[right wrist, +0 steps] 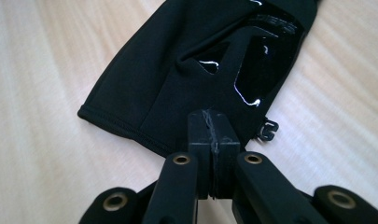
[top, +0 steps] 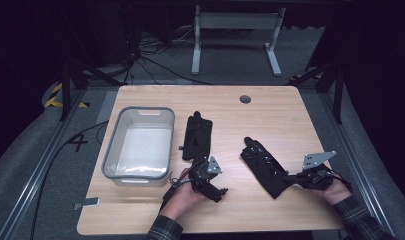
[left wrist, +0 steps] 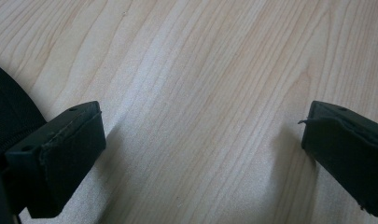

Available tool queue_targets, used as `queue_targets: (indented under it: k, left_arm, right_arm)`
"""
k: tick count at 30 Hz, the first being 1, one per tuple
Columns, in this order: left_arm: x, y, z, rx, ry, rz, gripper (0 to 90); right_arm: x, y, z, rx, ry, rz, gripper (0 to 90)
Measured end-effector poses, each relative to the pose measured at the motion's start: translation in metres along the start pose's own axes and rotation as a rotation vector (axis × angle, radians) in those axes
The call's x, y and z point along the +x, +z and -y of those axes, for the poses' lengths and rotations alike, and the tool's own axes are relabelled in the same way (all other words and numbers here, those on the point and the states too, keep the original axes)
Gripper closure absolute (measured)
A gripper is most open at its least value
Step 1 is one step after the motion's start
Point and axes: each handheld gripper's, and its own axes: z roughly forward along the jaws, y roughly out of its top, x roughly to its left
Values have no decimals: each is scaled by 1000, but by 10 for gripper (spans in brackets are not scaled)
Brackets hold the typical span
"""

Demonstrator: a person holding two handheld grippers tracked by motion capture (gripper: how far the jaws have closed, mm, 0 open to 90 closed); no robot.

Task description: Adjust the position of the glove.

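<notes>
Right tool (right wrist: 212, 135) clamped on glove (right wrist: 196, 70)

The left gripper (left wrist: 203, 140) is hovering close over the wooden table (left wrist: 200, 70), its two black jaws standing wide apart with bare wood between them. A piece of black fabric (left wrist: 9, 112) is lying just beside one jaw.

We see the tub (top: 138, 145) at the surface's (top: 270, 105) left. One glove (top: 197, 136) lies just right of it. The other glove (top: 264, 166) lies farther right, nearer us.

Left tool (top: 206, 175) low over the table, jaws wide apart, right tool (top: 296, 178) jaws pressed together
</notes>
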Motion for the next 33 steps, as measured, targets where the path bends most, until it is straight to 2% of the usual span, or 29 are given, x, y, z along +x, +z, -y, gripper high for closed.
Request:
queue_targets:
  k: [5, 9, 11, 16, 22, 33]
  left_arm:
    - [0, 0, 0, 0, -1, 0, 0]
    - [0, 0, 0, 0, 0, 0, 0]
    - [0, 0, 0, 0, -1, 0, 0]
    - [0, 0, 0, 0, -1, 0, 0]
    - [0, 0, 0, 0, 0, 0, 0]
    - [0, 0, 0, 0, 0, 0, 0]
  right_arm:
    - [6, -6, 2, -5, -14, 4, 895]
    - [3, -12, -13, -67, -20, 5, 897]
    - [0, -11, -17, -63, -25, 15, 897]
    - [-15, -5, -36, -88, -22, 32, 899]
    - [-30, 13, -58, -94, -40, 36, 900]
    - [-52, 40, -85, -97, -32, 54, 900]
